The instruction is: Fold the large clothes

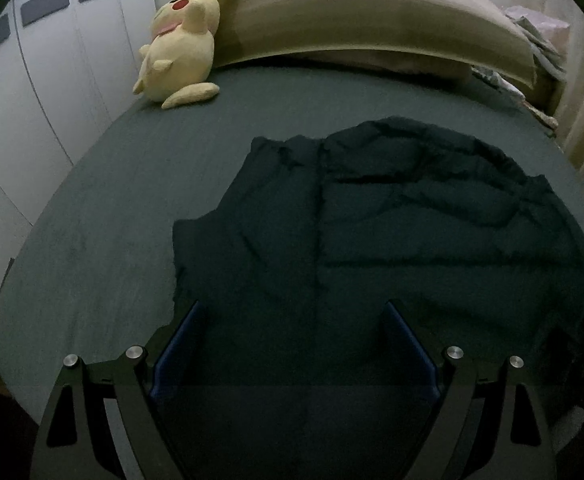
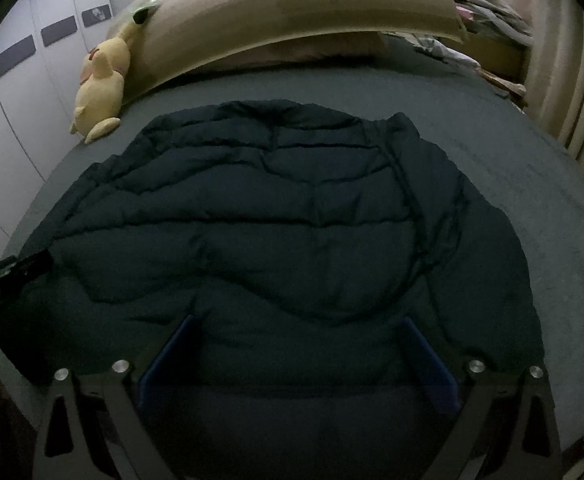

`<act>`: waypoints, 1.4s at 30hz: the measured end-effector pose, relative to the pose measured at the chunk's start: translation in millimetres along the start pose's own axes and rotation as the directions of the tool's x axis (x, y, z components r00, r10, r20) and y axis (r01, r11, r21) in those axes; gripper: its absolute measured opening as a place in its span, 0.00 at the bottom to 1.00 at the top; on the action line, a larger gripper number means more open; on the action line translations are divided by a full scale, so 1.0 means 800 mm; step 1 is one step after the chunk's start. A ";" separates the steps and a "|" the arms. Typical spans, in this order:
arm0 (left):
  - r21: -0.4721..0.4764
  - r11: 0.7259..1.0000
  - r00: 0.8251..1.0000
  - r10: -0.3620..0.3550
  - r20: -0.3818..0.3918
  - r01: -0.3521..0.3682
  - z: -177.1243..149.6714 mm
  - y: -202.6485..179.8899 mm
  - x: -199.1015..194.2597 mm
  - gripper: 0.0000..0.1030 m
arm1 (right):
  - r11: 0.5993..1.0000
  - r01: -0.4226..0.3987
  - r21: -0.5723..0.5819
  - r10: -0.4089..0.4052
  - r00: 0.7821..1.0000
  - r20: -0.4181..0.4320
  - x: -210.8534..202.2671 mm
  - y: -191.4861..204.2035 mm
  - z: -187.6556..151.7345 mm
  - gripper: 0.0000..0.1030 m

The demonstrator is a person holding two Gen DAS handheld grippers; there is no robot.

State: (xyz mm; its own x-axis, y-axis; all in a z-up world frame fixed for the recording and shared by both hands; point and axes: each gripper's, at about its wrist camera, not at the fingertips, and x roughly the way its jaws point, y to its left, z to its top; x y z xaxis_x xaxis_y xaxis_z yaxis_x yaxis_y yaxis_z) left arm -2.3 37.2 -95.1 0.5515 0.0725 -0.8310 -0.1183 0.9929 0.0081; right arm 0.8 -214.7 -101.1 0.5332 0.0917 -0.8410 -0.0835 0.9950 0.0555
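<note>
A dark navy quilted jacket [image 1: 392, 208] lies spread flat on the grey-green bed [image 1: 112, 200]. My left gripper [image 1: 292, 308] hovers over the jacket's near left part with its blue-padded jaws wide apart and nothing between them. In the right wrist view the whole jacket [image 2: 292, 200] fills the middle of the bed [image 2: 552, 220]. My right gripper [image 2: 298, 320] hangs above its near hem, jaws still opening and almost fully spread, with no cloth pinched. A dark piece of the left gripper [image 2: 12, 276] pokes in at the left edge.
A yellow plush toy [image 1: 180, 48] [image 2: 100, 84] leans on the beige headboard cushion [image 1: 352, 12] [image 2: 292, 16] at the far left. White wardrobe doors [image 1: 32, 80] run along the left side. Piled papers and cloth [image 1: 532, 40] sit at the far right corner.
</note>
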 end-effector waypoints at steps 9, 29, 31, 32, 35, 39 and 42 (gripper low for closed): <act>-0.004 1.000 1.000 -0.016 -0.003 0.016 -0.009 0.010 -0.006 0.88 | 1.000 0.005 0.015 -0.004 1.000 -0.010 -0.004 -0.006 0.003 1.00; -0.025 0.998 0.961 -0.048 0.272 0.057 -0.082 -0.007 -0.202 0.92 | 0.994 -0.055 0.098 0.024 0.956 0.293 -0.221 0.005 -0.087 1.00; -0.036 0.997 0.961 -0.050 0.271 0.062 -0.090 -0.004 -0.213 0.92 | 0.996 -0.036 0.077 0.012 0.956 0.293 -0.232 0.013 -0.101 1.00; -0.043 0.997 0.962 -0.047 0.269 0.061 -0.095 -0.002 -0.217 0.92 | 0.997 -0.036 0.074 0.013 0.957 0.291 -0.235 0.015 -0.108 1.00; -0.069 0.997 0.963 -0.024 0.269 0.044 -0.113 0.005 -0.235 0.92 | 0.998 -0.024 0.065 0.005 0.960 0.280 -0.242 0.020 -0.130 1.00; -0.092 0.994 0.957 -0.029 0.289 0.058 -0.123 0.009 -0.252 0.92 | 0.997 -0.006 0.071 -0.012 0.969 0.246 -0.238 0.020 -0.146 1.00; -0.090 0.994 0.952 -0.024 0.304 0.054 -0.121 0.009 -0.257 0.92 | 0.997 0.007 0.076 -0.026 0.966 0.256 -0.244 0.019 -0.147 1.00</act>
State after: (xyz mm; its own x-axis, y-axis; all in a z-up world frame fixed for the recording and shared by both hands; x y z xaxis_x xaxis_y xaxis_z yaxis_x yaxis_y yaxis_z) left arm -196.5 20.7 22.1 0.7790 0.0732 -0.6227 -0.1623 0.9829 -0.0875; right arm -203.6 -222.3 0.6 0.7327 0.0728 -0.6767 -0.0159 0.9958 0.0900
